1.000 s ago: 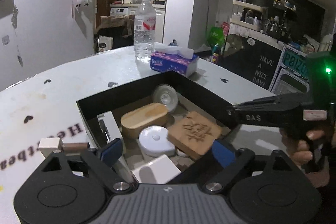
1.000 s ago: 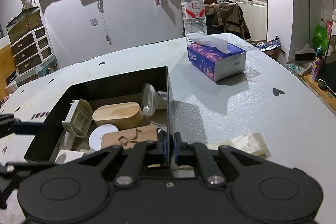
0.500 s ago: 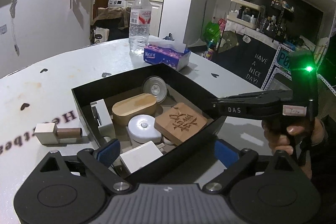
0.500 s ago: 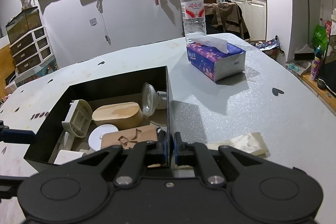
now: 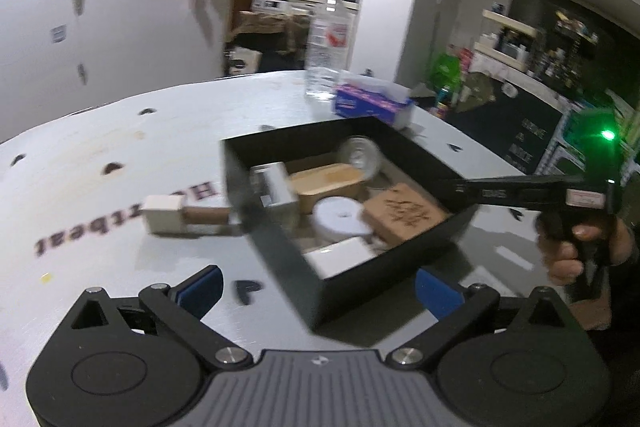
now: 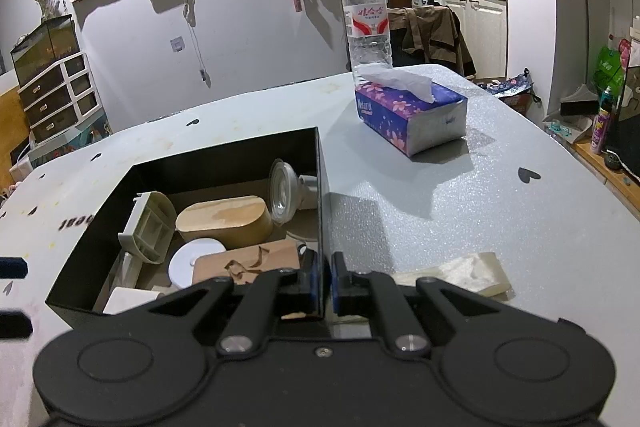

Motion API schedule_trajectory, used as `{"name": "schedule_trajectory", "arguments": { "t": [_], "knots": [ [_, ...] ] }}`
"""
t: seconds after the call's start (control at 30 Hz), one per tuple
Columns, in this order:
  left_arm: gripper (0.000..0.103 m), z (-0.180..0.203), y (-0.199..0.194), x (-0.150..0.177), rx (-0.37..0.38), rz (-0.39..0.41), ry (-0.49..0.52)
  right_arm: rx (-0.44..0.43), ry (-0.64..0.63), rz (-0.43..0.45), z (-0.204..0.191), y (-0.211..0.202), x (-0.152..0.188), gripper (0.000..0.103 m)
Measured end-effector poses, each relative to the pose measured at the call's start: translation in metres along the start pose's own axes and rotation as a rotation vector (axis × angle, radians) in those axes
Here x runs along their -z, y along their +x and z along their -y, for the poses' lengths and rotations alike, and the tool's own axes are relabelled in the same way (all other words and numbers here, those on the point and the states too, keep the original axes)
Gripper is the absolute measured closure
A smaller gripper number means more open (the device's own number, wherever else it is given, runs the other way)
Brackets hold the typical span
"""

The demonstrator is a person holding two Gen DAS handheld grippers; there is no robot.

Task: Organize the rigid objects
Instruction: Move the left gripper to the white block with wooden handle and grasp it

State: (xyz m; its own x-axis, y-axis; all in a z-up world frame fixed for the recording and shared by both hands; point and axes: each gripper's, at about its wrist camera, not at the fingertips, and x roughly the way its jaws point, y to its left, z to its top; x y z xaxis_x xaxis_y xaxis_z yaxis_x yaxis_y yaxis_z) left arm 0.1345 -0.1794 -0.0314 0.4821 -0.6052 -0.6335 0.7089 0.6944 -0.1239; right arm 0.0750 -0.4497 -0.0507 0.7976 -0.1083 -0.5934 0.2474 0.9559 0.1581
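A black open box (image 5: pixel 276 251) (image 6: pixel 224 155) sits on the white table and holds a wooden oval box (image 6: pixel 224 219), a white puck (image 6: pixel 192 259), a carved wooden block (image 5: pixel 404 213), a clear round lid (image 6: pixel 282 193) and a grey plastic piece (image 6: pixel 150 227). My right gripper (image 6: pixel 323 287) is shut on the box's right wall. My left gripper (image 5: pixel 318 287) is open and empty, just in front of the box's near corner. A white and wood block (image 5: pixel 182 215) lies on the table left of the box.
A tissue pack (image 6: pixel 412 115) and a water bottle (image 6: pixel 366 23) stand behind the box. A crumpled cream wrapper (image 6: pixel 460 273) lies to the right of my right gripper. The table's right edge (image 6: pixel 580 171) drops off to the floor.
My left gripper has pulled back and left, out of the box; its view is blurred by motion. The white and wood block now shows fully. The right gripper has kept its hold.
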Motion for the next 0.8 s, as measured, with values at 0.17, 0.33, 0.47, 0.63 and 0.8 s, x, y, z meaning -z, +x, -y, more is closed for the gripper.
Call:
{"name": "schedule_trajectory", "arguments": {
  "t": [0.17, 0.33, 0.47, 0.63, 0.8],
  "knots": [
    [0.007, -0.029, -0.002, 0.002, -0.1, 0.046, -0.018, 0.001, 0.001, 0.001, 0.0, 0.0, -0.001, 0.096],
    [0.01, -0.057, 0.012, -0.006, -0.204, 0.079, 0.048, 0.005, -0.004, 0.001, 0.0, 0.0, -0.001, 0.096],
    [0.016, -0.077, 0.034, -0.013, -0.18, 0.086, 0.049, 0.005, -0.007, 0.001, 0.0, 0.0, -0.002, 0.095],
    [0.018, -0.087, 0.064, -0.018, -0.161, 0.102, 0.052, 0.003, -0.009, -0.004, 0.0, 0.002, -0.002, 0.095],
    [0.018, -0.094, 0.09, -0.021, -0.184, 0.088, 0.084, 0.001, -0.008, -0.009, 0.0, 0.004, -0.003, 0.095]
  ]
}}
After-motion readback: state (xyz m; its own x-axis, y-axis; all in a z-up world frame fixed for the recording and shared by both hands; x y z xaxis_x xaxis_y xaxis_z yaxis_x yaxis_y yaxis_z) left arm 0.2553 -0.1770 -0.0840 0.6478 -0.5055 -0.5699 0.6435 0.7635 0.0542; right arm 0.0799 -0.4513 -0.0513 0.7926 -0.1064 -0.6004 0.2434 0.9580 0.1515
